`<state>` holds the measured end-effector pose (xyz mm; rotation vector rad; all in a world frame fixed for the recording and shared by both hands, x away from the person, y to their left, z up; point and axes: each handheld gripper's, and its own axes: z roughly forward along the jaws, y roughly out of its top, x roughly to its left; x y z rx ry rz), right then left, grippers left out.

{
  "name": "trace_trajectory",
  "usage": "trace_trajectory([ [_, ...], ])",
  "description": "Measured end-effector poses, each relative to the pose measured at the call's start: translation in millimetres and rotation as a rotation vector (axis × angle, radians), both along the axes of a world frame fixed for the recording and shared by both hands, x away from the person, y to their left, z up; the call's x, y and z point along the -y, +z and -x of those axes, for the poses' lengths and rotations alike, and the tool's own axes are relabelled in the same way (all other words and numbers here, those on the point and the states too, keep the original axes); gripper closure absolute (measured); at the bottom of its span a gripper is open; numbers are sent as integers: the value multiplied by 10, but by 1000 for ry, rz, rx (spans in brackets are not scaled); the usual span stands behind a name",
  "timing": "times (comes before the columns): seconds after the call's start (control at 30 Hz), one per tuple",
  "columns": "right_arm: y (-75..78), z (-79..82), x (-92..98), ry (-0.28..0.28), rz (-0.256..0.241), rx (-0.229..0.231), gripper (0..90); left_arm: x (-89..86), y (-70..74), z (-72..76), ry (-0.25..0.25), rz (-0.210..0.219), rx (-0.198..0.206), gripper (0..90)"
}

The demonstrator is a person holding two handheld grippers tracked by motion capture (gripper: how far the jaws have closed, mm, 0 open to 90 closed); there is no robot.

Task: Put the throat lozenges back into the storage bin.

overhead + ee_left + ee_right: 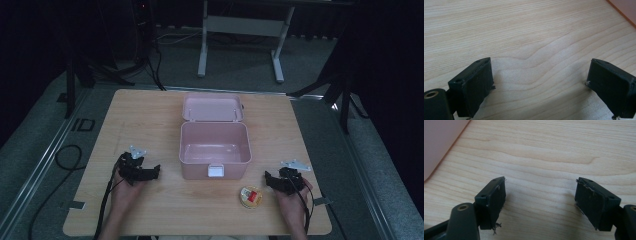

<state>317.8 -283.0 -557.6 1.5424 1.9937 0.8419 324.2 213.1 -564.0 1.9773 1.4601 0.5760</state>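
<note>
Open pink box [215,142] sits mid wooden table [150,115], lid back. Small round tin [250,196] lies nr its front right corner. White desk frame [240,30] stands beyond.

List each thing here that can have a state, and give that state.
Pink box: open, nothing visible inside.
Lid: swung back behind the box.
Latch: undone, on the box's front wall.
Round tin: lying flat on the table, near the right gripper.
Left gripper: open, holding nothing.
Right gripper: open, holding nothing.
</note>
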Motion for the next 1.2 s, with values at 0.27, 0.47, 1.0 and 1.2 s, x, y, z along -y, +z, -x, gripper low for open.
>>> trace_trajectory([
  [0.27, 7, 11, 17, 8, -15, -4, 240, 0, 1, -1, -1, -1, -2, 69],
  [0.47, 54, 35, 46, 16, -49, 6, 246, 0, 2, -2, 0, 0, -2, 69],
  [1.0, 291, 125, 47, 97, 49, 35, 265, 0, 1, 0, 0, 0, -1, 69],
  [1.2, 373, 131, 48, 130, 39, 25, 265, 0, 0, 0, 0, 0, -1, 69],
])
